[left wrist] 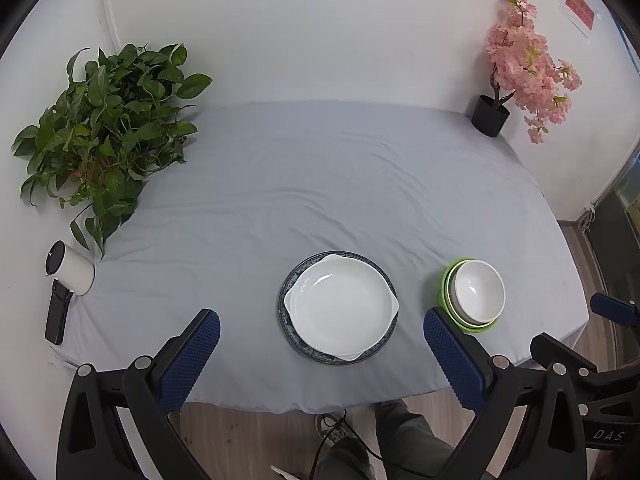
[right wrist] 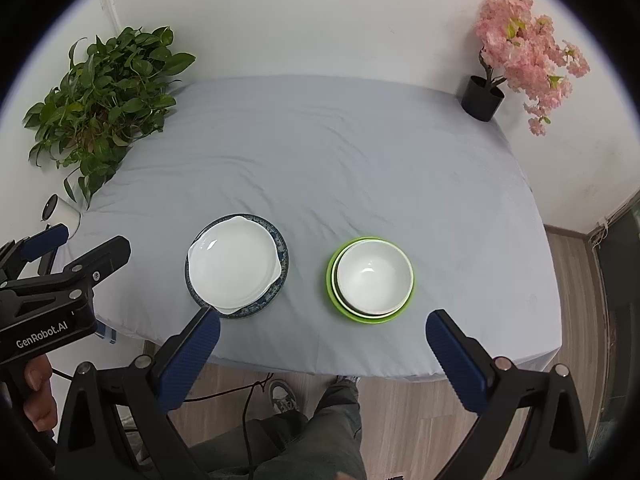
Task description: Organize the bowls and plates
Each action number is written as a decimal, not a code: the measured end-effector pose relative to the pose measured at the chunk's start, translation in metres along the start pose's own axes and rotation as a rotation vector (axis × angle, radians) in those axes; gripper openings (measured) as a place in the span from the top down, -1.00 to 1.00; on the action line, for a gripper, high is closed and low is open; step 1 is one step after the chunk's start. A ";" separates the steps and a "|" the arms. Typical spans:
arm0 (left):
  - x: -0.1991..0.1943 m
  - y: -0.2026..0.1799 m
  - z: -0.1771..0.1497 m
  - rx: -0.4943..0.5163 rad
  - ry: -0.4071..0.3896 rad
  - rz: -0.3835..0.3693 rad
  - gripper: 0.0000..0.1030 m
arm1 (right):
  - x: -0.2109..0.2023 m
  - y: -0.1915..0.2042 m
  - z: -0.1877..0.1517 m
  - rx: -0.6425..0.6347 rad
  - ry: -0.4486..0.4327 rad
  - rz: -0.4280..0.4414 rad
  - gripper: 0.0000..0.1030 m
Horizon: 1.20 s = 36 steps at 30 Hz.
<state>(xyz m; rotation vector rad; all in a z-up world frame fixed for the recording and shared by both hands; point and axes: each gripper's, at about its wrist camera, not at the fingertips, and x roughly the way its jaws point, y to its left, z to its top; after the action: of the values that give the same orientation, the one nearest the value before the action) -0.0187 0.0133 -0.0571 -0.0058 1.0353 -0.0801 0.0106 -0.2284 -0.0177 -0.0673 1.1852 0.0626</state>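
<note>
A white plate with small handles (left wrist: 342, 306) (right wrist: 232, 266) lies on a blue-patterned plate (left wrist: 289, 292) (right wrist: 282, 256) near the table's front edge. To its right a white bowl (left wrist: 480, 290) (right wrist: 374, 276) is nested in a stack with a green bowl (left wrist: 448, 280) (right wrist: 334, 270) at the bottom. My left gripper (left wrist: 322, 330) is open and empty, held above the front edge before the plates. My right gripper (right wrist: 322, 330) is open and empty, before the bowls.
A grey cloth covers the table (left wrist: 320, 184) (right wrist: 312, 160). A leafy green plant (left wrist: 104, 128) (right wrist: 104, 96) stands at the back left, a pink flower tree in a black pot (left wrist: 520, 68) (right wrist: 520, 48) at the back right. A white cylinder device (left wrist: 72, 268) sits at the left edge.
</note>
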 end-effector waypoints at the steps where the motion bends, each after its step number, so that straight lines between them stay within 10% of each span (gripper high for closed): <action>1: 0.001 0.000 0.000 -0.001 0.001 -0.001 -0.99 | 0.001 -0.001 0.000 0.006 0.007 0.010 -0.99; 36: 0.000 -0.029 -0.009 0.030 0.014 0.001 -0.99 | 0.000 -0.018 -0.010 0.021 0.009 0.020 -0.99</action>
<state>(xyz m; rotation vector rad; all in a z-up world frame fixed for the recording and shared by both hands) -0.0286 -0.0148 -0.0603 0.0227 1.0484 -0.0947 0.0031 -0.2470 -0.0213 -0.0371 1.1959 0.0670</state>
